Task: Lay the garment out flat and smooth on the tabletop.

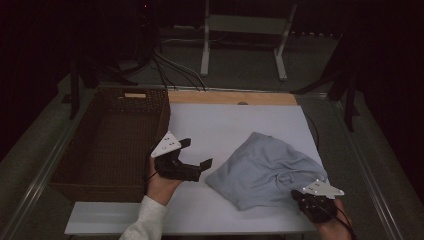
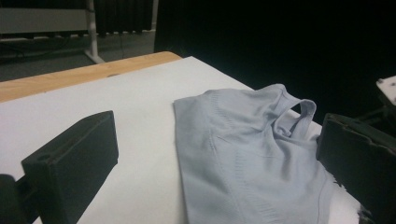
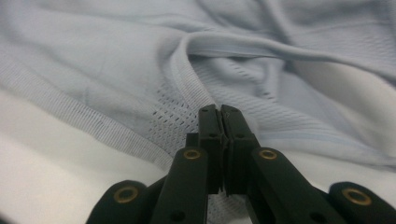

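Note:
A light grey-blue knit top lies crumpled on the white tabletop, right of centre. My right gripper sits at the top's near right edge. In the right gripper view its jaws are pressed together on the ribbed hem of the top. My left gripper hovers just left of the garment with its jaws wide apart and nothing between them. In the left gripper view the left gripper frames the top, whose strap loop sits at the far side.
A dark wicker basket stands along the left of the tabletop. A wooden strip runs along the far edge. Beyond it on the floor are cables and a white metal frame.

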`<state>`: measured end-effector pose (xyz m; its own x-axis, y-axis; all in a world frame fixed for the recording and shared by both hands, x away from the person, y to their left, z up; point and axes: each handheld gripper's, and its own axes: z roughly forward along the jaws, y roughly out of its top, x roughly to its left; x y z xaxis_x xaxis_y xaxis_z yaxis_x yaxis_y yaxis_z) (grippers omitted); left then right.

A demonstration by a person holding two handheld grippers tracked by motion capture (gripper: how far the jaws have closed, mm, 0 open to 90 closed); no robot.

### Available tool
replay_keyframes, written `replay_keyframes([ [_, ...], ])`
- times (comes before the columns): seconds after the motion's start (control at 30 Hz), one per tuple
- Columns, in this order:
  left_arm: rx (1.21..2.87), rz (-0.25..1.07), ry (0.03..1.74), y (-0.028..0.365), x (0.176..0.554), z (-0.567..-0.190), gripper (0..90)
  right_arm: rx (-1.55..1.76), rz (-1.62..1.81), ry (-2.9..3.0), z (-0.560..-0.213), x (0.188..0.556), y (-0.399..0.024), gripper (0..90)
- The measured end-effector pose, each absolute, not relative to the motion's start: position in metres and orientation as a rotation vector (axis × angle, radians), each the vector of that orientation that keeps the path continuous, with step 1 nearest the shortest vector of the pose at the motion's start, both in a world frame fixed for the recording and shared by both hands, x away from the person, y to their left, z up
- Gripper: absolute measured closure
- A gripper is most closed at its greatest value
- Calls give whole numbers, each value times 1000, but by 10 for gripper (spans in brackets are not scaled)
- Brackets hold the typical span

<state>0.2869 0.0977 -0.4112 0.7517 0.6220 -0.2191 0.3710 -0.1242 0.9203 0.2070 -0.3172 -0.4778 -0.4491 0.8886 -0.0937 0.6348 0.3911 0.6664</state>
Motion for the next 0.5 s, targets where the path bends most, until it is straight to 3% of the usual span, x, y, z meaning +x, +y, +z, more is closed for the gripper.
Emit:
replay_keyframes([
  [0.5,1734,258,788,98,287,-411,1,1404,716,2051,-474,231,-355,887],
])
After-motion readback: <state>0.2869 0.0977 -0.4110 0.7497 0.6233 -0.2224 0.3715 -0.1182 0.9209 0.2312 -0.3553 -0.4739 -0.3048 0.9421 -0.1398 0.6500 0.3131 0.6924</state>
